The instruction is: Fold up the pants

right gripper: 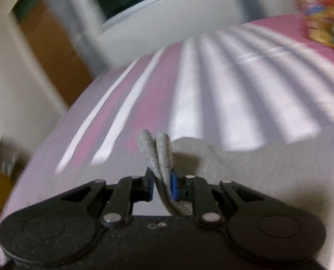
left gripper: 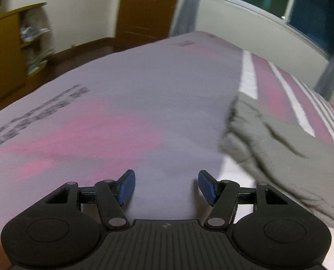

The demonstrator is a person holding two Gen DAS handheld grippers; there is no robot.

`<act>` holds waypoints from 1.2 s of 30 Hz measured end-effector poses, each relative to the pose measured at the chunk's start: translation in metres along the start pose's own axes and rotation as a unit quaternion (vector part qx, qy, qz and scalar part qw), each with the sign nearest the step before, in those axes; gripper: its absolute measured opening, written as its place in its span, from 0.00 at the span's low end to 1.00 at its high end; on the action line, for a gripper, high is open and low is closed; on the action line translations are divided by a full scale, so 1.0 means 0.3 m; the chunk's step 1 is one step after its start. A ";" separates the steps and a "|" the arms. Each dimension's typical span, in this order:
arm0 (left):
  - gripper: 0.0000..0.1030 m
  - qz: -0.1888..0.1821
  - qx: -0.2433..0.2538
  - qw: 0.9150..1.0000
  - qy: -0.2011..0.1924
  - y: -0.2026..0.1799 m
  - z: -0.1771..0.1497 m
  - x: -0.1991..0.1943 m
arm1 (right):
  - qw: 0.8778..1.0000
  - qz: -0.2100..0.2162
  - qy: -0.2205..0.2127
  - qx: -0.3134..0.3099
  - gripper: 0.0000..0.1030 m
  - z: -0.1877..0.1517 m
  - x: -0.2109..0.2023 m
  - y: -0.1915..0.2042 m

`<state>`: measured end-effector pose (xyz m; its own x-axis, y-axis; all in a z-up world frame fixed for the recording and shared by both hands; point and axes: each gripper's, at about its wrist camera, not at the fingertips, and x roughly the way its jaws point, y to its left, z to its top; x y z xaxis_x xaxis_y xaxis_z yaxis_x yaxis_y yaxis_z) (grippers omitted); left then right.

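Broadly, a bed (left gripper: 126,103) with a lavender, pink and white striped cover fills both views, and the grey pants (left gripper: 277,139) lie on it as a rumpled heap at about three o'clock in the left wrist view, just beside the left gripper (left gripper: 165,186) but not touching it. That gripper hangs over bare cover with its blue pads (left gripper: 127,185) spread wide and nothing between them. In the right wrist view the pants (right gripper: 257,168) trail away toward three o'clock across the pale stripes, while the right gripper (right gripper: 162,180) has its jaws pressed together on a doubled edge of the cloth, two thick grey layers sticking up toward twelve o'clock past the tips. Both pictures are smeared, so the exact part of the garment being pinched, hem or waistband, cannot be told. The step in hand looks like carrying the held edge across to lay a fold. To do it well, the right grip should keep both layers together and lift just enough that the cloth drags flat instead of bunching; the free left gripper would likely serve best by taking the matching edge at three o'clock, so the fold line comes out straight. A colourful object (right gripper: 324,15) sits far off at one o'clock, well apart.
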<state>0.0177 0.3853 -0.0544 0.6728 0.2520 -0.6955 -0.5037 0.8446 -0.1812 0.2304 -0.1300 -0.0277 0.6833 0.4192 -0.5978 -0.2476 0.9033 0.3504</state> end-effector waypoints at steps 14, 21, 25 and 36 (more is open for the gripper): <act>0.60 0.012 -0.023 1.000 -0.013 0.093 -0.067 -0.049 | 0.967 -0.031 -0.004 -0.255 0.14 -0.234 0.023 0.239; 0.61 0.011 -0.018 1.000 -0.006 0.061 -0.074 -0.064 | 0.964 -0.035 0.014 -0.262 0.15 -0.284 0.051 0.298; 0.60 0.006 -0.013 1.000 0.000 0.027 -0.076 -0.079 | 0.958 -0.022 0.018 -0.286 0.39 -0.339 0.050 0.318; 0.60 -0.113 0.036 0.993 0.007 -0.350 -0.052 -0.098 | 0.978 0.026 -0.065 -0.196 0.35 -0.308 -0.255 0.153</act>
<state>0.0423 0.2818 -0.0257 0.7571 0.0460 -0.6517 -0.2995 0.9110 -0.2836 0.1034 -0.1123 -0.0324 0.7387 0.4729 -0.4802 -0.5109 0.8576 0.0586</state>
